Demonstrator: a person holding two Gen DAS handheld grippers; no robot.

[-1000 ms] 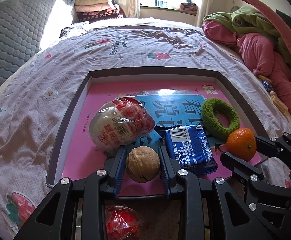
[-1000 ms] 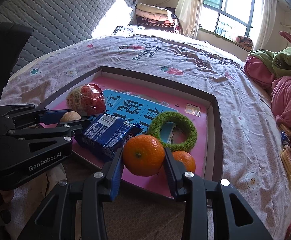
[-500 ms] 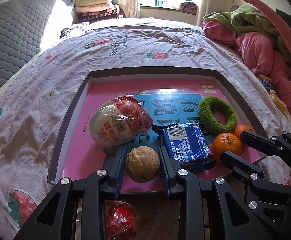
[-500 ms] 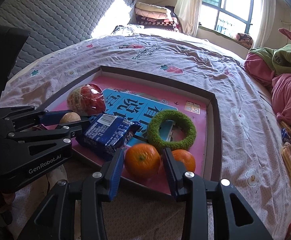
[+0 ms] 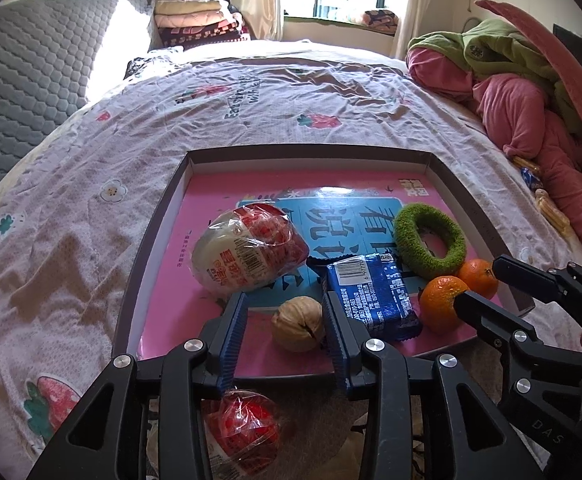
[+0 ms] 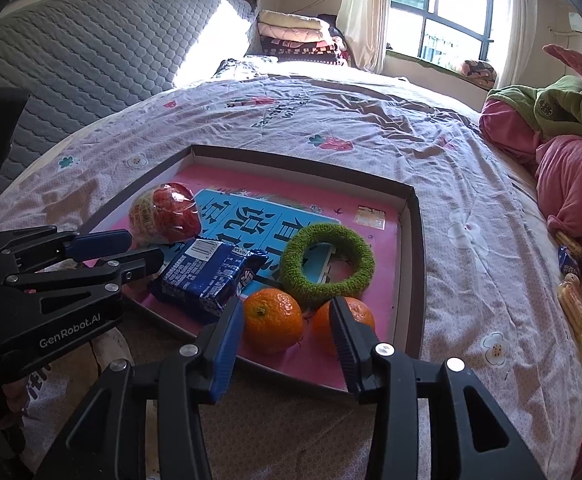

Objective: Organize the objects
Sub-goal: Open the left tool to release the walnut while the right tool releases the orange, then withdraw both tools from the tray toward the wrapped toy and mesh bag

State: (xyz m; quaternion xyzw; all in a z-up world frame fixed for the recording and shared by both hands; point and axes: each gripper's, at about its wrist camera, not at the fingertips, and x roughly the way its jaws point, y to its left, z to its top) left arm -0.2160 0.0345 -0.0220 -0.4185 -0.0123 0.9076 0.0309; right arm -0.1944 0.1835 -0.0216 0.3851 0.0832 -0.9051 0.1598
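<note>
A pink tray (image 5: 307, 152) (image 6: 303, 160) with a dark rim lies on the bed. My left gripper (image 5: 283, 312) (image 6: 143, 246) is at its near edge, jaws opening. A walnut (image 5: 298, 323) rests on the tray between them, with a gap at the left pad. My right gripper (image 6: 287, 320) (image 5: 479, 283) is also opening around an orange (image 6: 273, 320) (image 5: 439, 304) that sits on the tray, free of the right pad. A second orange (image 6: 347, 316), a green ring (image 6: 327, 236) (image 5: 403, 232), a blue biscuit packet (image 6: 207, 276) (image 5: 371, 296) and a red-and-white wrapped bun (image 5: 251, 252) (image 6: 165, 214) lie in the tray too.
A red wrapped packet (image 5: 243, 428) lies outside the tray below my left gripper. Pink and green clothes (image 5: 531, 112) are piled at the right. Small snack packets (image 6: 571, 300) lie on the sheet beside them. A grey quilted headboard (image 5: 23, 72) stands at the left.
The orange came down onto the tray beside the other orange. Both grippers' jaws have parted, so the walnut and the orange now rest on the tray instead of being clamped.
</note>
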